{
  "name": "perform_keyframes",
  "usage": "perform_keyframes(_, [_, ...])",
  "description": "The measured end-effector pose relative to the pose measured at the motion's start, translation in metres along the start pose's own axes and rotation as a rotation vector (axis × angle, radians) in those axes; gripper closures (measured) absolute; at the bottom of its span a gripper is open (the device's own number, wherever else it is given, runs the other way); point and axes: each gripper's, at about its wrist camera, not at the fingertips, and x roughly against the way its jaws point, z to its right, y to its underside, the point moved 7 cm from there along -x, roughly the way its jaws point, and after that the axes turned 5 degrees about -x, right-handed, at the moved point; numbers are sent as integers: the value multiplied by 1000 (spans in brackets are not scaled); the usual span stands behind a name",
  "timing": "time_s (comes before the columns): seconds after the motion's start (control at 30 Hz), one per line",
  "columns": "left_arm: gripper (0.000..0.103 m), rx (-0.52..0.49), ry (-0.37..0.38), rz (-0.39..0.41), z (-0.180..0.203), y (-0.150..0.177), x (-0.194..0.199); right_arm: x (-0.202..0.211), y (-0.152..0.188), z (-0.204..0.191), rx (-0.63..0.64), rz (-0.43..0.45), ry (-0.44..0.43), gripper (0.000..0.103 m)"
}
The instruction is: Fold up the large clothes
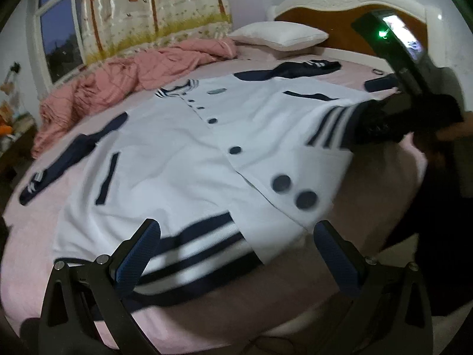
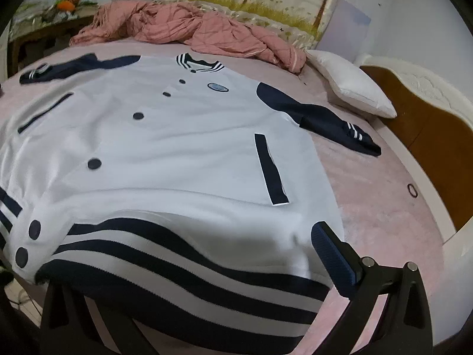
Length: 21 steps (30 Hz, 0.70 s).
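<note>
Your jacket (image 2: 165,153) lies flat, front up, on the pink bed (image 2: 384,207), collar away from you, long axis collar to striped hem (image 1: 189,248). Your left claw (image 1: 236,254) is open over the hem. Your right claw (image 2: 189,269) straddles its hem corner unclosed: pinch both layers, then lift evenly.

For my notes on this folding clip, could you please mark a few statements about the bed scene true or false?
1. The jacket lies spread front-up on the bed. True.
2. The left claw is shut on a sleeve. False: it is open, near the striped hem.
3. The pillow sits on the jacket. False: it lies apart, by the headboard.
4. A pink blanket is bunched beyond the collar. True.
5. The jacket's sleeves are white. False: they are dark blue.
</note>
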Motion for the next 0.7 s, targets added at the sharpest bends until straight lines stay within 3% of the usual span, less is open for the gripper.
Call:
perform_keyframes(0.07, [0, -28, -1, -22, 3, 5, -1, -1, -5, 5, -42, -5, -27, 0])
perform_keyframes(0.13, [0, -39, -58, -59, 1, 10, -10, -1, -9, 9, -69, -4, -49, 0])
perform_keyframes(0.2, [0, -11, -165, -107, -13, 13, -21, 4, -13, 13, -60, 18, -29, 0])
perform_keyframes(0.27, [0, 101, -348, -161, -47, 15, -25, 7, -17, 16, -44, 38, -2, 0])
perform_keyframes(0.4, [0, 210, -382, -105, -87, 8, -10, 14, -16, 25, -20, 52, 42, 0])
perform_keyframes(0.53, [0, 163, -410, -102, -121, -14, -12, 7, -26, 34, -8, 51, 43, 0])
perform_keyframes(0.63, [0, 149, -406, -124, -147, -45, -34, -6, -49, 32, -4, 62, 44, 0])
perform_keyframes(0.7, [0, 123, -404, -158, -161, -61, -57, -29, -66, 31, -5, 19, 47, 0])
